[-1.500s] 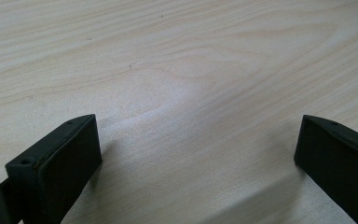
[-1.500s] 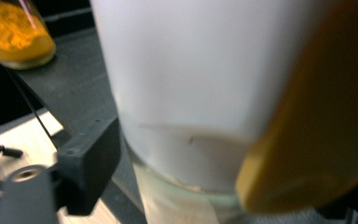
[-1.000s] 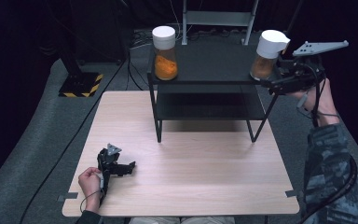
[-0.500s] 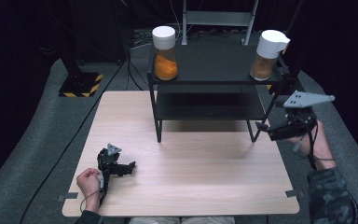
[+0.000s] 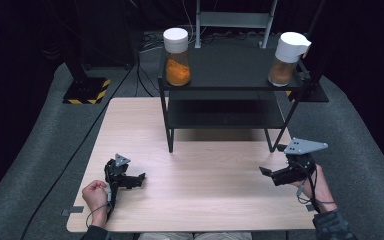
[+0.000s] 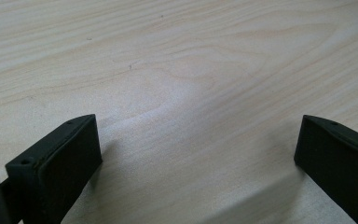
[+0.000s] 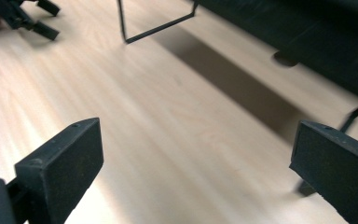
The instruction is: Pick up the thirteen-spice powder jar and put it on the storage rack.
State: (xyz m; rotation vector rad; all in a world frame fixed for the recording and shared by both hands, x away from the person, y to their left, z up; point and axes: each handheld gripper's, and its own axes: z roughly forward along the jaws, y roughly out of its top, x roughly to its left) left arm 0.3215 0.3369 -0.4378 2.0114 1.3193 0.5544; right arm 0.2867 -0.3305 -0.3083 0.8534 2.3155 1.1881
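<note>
Two clear jars with white lids and orange contents stand on the top of a black shelf rack (image 5: pixel 230 65): one jar (image 5: pixel 176 50) at the left end, the other jar (image 5: pixel 287 60) at the right corner. My left gripper (image 5: pixel 136 179) rests low over the wooden table (image 5: pixel 205 200) at the front left, open, with bare wood between its jaws (image 6: pixel 200 154). My right gripper (image 5: pixel 269 174) is at the table's front right, open and holding nothing (image 7: pixel 196 158). It points left across the table.
The rack's thin black legs (image 7: pixel 123 23) stand on the back half of the table, with a lower shelf (image 5: pixel 225 115) beneath the top. In the right gripper view the left gripper (image 7: pixel 14 16) shows far off. Grey floor and cables surround the table.
My right gripper has left the right jar on the top shelf and come down and toward the front to the table's right side. The left gripper has stayed put.
</note>
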